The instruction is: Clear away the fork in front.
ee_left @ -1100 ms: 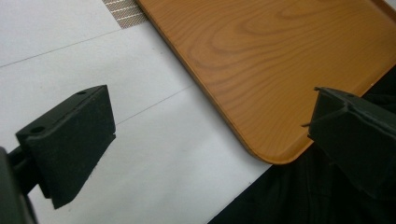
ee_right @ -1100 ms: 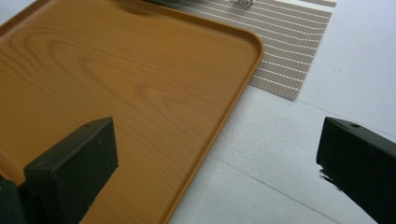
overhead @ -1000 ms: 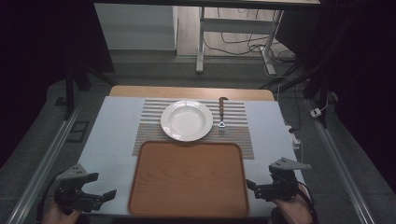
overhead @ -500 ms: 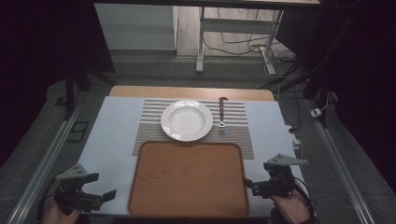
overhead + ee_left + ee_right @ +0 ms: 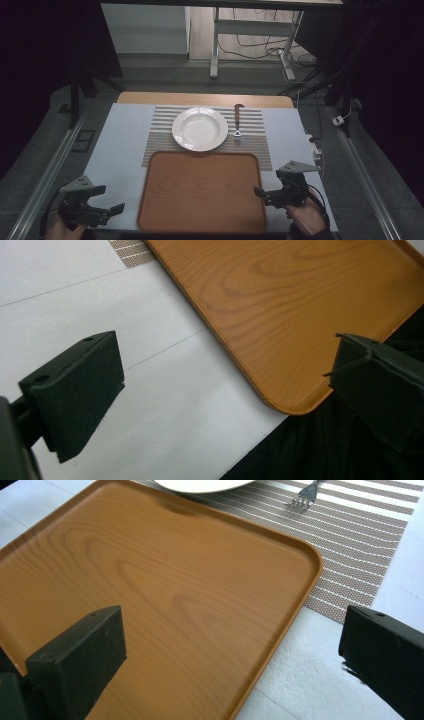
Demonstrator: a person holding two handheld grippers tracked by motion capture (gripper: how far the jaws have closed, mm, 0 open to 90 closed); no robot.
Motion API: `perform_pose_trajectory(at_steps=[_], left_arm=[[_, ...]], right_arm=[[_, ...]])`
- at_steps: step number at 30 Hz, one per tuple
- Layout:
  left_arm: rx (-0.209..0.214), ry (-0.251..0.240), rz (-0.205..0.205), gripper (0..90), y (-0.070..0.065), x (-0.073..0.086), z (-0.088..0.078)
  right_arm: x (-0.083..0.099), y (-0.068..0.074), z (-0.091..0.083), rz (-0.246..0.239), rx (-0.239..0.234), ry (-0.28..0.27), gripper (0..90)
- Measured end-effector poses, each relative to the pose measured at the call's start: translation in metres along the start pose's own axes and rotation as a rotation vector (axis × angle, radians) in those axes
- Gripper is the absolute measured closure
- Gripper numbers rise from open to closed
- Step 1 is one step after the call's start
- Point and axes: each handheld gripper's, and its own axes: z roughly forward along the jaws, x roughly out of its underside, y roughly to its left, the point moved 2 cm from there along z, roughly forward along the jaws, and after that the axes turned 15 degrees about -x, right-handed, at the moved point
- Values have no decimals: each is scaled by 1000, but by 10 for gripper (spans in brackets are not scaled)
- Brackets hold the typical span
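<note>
We bring the right claw (image 5: 260, 191) in low and level at the right edge of the wooden tray (image 5: 200, 192), jaws spread wide, so one jaw slips under the rim without nudging it. The left claw (image 5: 117, 207), also spread, waits just off the tray's near left corner. The tray is orange-brown, grained, bare, with a shallow raised rim and rounded corners, lying flat on the counter (image 5: 120, 145), its far edge over the striped placemat (image 5: 255, 142), just short of the white plate (image 5: 200, 129) and fork (image 5: 237, 120)

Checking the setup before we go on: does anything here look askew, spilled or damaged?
Nothing stands out. The white plate and fork lie neatly on the striped placemat; the wooden tray sits square and bare, overlapping the placemat's near edge.
</note>
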Motion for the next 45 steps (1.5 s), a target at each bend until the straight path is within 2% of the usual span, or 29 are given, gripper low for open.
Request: perform_pose_trajectory(at_steps=[4, 14, 18, 25, 27, 29, 31, 38, 45], left_arm=[[4, 0, -3, 7, 0, 0, 0], [8, 1, -5, 3, 1, 0, 0], [12, 1, -12, 0, 1, 0, 0], [12, 2, -11, 0, 2, 0, 0], [12, 1, -13, 0, 2, 0, 0], [13, 2, -13, 0, 2, 0, 0], [14, 2, -10, 0, 2, 0, 0], [13, 3, -4, 0, 1, 0, 1], [17, 3, -7, 0, 2, 0, 1]], right_arm=[[-3, -1, 4, -2, -7, 13, 0], [-9, -6, 16, -29, 9, 50, 0], [-13, -9, 20, 10, -16, 48, 0], [-19, -12, 26, 2, -10, 55, 0], [-22, -13, 29, -4, 4, 63, 0], [-24, -15, 34, -40, 32, 89, 0], [-25, -16, 36, -39, 37, 98, 0], [-35, -25, 51, -80, 90, 136, 0], [-41, -32, 61, -111, 121, 166, 0]])
